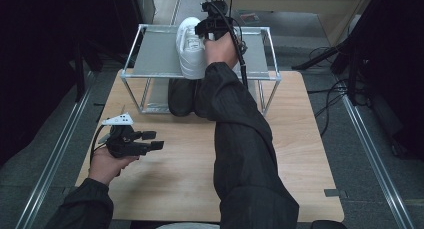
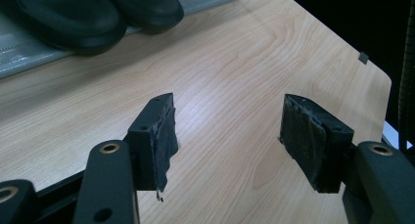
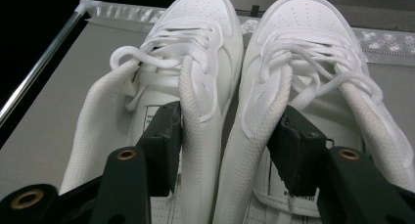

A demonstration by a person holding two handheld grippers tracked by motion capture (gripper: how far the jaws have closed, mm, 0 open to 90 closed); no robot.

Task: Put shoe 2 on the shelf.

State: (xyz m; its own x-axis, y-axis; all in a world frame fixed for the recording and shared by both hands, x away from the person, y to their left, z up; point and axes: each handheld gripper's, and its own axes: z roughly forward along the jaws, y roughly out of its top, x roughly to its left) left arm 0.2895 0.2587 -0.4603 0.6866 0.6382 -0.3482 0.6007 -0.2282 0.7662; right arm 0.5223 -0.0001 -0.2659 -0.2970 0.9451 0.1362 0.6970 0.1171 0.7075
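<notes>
Two white lace-up sneakers (image 1: 190,49) stand side by side on the grey top shelf (image 1: 152,54) of a metal rack. In the right gripper view the left sneaker (image 3: 205,18) and the right sneaker (image 3: 303,23) point away from me. My right gripper (image 3: 230,114) reaches over them from the heel end, also seen in the high view as the right gripper (image 1: 210,26). One jaw stands inside each shoe, with the two inner collars between them, unsqueezed. My left gripper (image 1: 154,140) hovers open over the table at the near left, and the left gripper (image 2: 227,111) has nothing between its pads.
A pair of black shoes (image 1: 181,96) sits under the shelf on the rack's lower level, the black shoes (image 2: 73,13) also at the top left of the left gripper view. The wooden table (image 1: 300,139) carries the rack at its far side. A cable trails from the right gripper.
</notes>
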